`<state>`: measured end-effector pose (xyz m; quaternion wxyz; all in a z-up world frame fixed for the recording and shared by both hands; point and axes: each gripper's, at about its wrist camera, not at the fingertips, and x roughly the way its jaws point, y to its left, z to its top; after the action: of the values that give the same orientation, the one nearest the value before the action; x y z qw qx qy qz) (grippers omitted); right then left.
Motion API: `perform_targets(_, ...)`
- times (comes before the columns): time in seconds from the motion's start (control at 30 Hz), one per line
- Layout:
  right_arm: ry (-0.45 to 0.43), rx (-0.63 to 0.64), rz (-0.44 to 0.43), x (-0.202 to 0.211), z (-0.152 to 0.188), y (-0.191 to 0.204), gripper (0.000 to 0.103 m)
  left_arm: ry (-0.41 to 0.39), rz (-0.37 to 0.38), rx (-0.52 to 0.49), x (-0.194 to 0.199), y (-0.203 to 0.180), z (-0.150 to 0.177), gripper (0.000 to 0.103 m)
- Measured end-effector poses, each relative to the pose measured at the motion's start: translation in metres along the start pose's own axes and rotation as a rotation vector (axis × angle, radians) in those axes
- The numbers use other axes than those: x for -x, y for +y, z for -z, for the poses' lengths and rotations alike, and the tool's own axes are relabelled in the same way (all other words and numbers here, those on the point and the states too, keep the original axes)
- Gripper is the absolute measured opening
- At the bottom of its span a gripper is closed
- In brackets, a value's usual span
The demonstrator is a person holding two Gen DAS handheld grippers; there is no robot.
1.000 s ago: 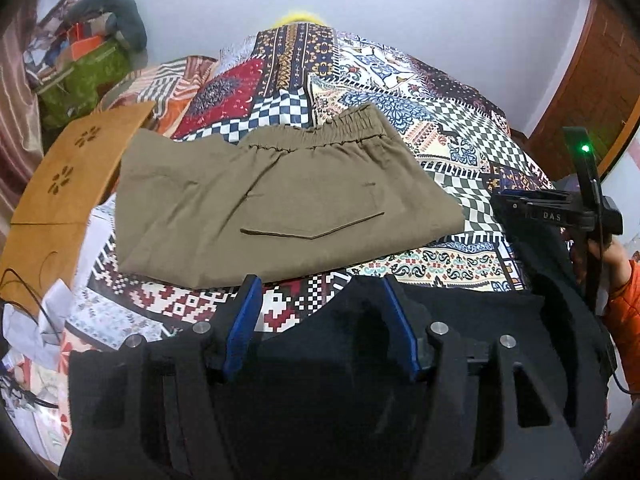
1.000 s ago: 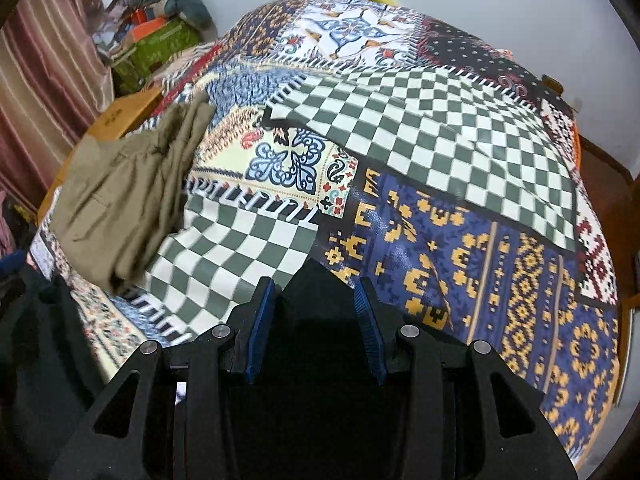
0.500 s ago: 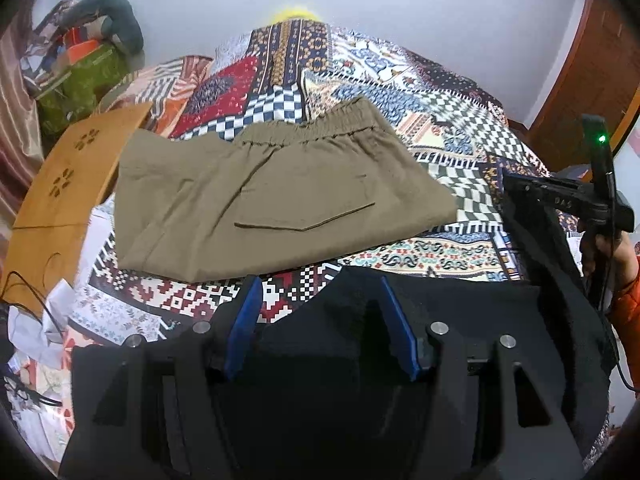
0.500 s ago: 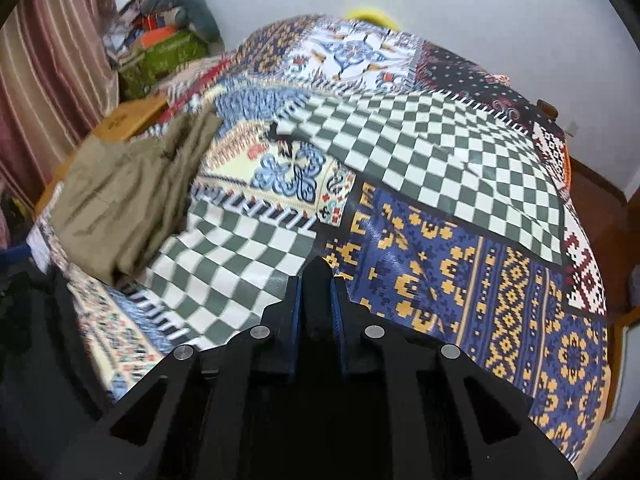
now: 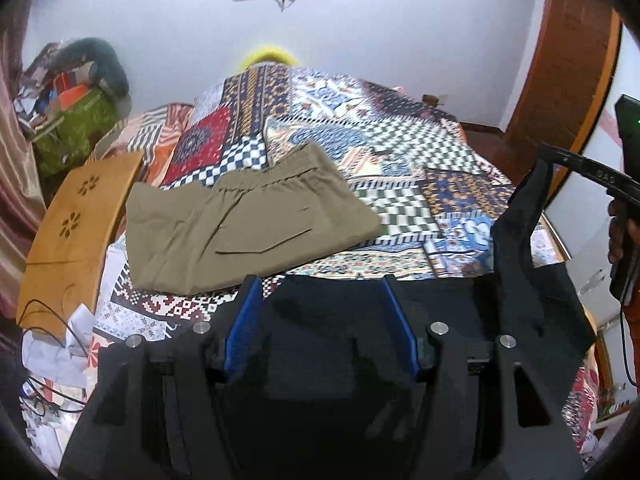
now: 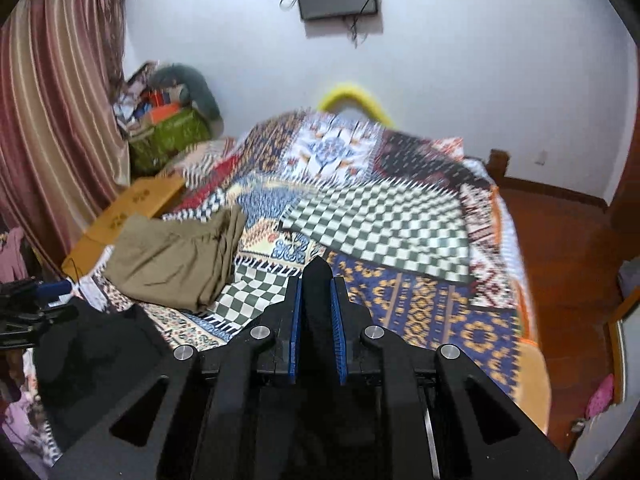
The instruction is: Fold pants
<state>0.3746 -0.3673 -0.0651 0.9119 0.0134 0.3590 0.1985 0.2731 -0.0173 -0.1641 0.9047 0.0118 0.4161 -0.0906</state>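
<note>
- The black pants (image 5: 532,280) are a dark, soft cloth, hanging in front of the bed at its near edge; one part goes up to the right gripper and the rest spreads below the left gripper.
- I judge the cloth as light and limp: it will sag and fold by itself wherever it is not held, and it is not fragile.
- It looks not slippery, but a thin pinch can slide out, so it is better to take a good bite at a hem or at the waistband corner. Which edge is which, I cannot tell, because the cloth is too dark.
- The right gripper (image 6: 316,280) has its blue pads pressed together on a pointed fold of the black pants, raised above the bed.
- The left gripper (image 5: 322,284) has its fingers spread wide, with the black cloth lying between and under them, but the pads do not pinch it.
- In the left wrist view the person's right hand (image 5: 620,232) holds its tool high at the right side, so the cloth hangs from there.
- The olive pants (image 5: 244,224) lie already folded on the patchwork bedcover (image 6: 384,224), well apart from both grippers.
- A wooden board (image 5: 76,224) lies just beside the olive pants.
</note>
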Motion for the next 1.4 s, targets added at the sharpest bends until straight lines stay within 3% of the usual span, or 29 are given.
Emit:
perform_targets(0.27, -0.09, -0.071, 0.06, 0.085, 0.031, -0.021, 0.012, -0.004, 0.054, -0.046, 0.018, -0.035, 0.007, 0.062)
perform_targets(0.53, -0.069, -0.184, 0.162, 0.134, 0.083, -0.056, 0.013, 0.039, 0.11, -0.112, 0.005, -0.073, 0.017, 0.063)
perform_targets(0.7, -0.01, -0.275, 0.184, 0.143, 0.128, -0.07, 0.013, 0.078, 0.148, -0.139, -0.006, -0.095, 0.028, 0.063)
perform_targets(1.0, 0.205, -0.408, 0.175, 0.116, 0.212, -0.085, 0.017, 0.184, 0.165, -0.159, -0.031, -0.113, 0.054, 0.063)
perform_targets(1.13, 0.236, -0.431, 0.174, 0.12, 0.223, -0.092, 0.022, 0.222, 0.152, -0.157, -0.042, -0.114, 0.065, 0.063)
perform_targets(1.3, 0.208, -0.428, 0.233, 0.136, 0.215, -0.104, 0.039, 0.221, 0.149, -0.142, -0.047, -0.113, 0.071, 0.066)
perform_targets(1.4, 0.199, -0.422, 0.253, 0.134, 0.208, -0.116, 0.04, 0.217, 0.14, -0.139, -0.048, -0.115, 0.072, 0.07)
